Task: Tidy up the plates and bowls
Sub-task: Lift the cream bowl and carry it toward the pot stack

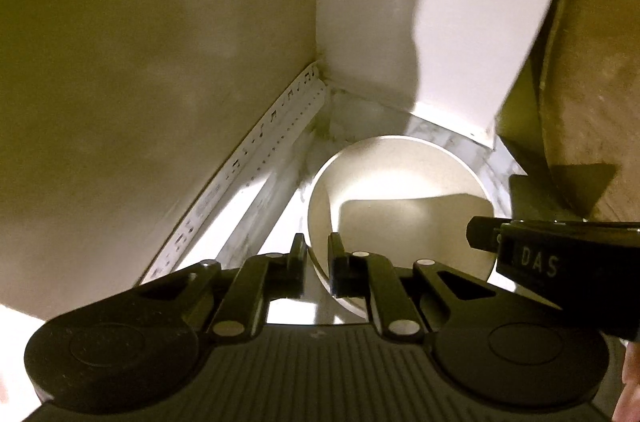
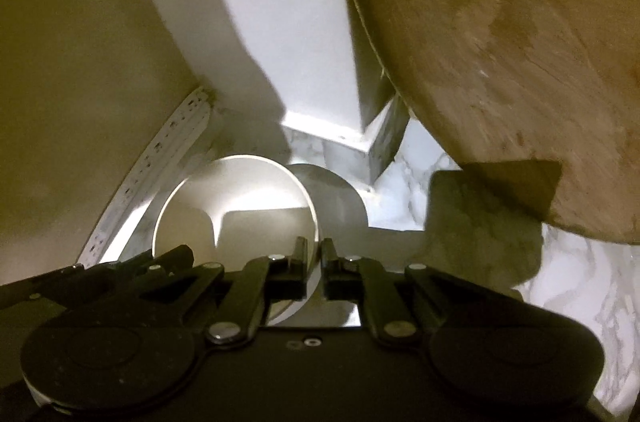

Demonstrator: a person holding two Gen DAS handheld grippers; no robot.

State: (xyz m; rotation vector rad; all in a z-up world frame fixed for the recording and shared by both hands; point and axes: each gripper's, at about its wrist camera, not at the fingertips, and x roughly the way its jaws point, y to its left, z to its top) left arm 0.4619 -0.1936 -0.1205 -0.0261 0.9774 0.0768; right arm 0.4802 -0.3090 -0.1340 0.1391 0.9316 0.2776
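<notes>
A white bowl (image 1: 400,182) sits on a marble counter (image 1: 280,190) in a wall corner. My left gripper (image 1: 318,262) is shut on the bowl's left rim, one finger inside and one outside. In the right wrist view the same bowl (image 2: 240,198) is seen, and my right gripper (image 2: 314,262) is shut on its right rim. The right gripper's body also shows at the right of the left wrist view (image 1: 560,262), and the left gripper's body shows at the lower left of the right wrist view (image 2: 120,270).
A large round wooden board (image 2: 500,42) leans at the right, close to the bowl; it also shows in the left wrist view (image 1: 592,62). A white pillar (image 2: 320,82) stands behind. A perforated white strip (image 1: 256,162) runs along the left wall's foot.
</notes>
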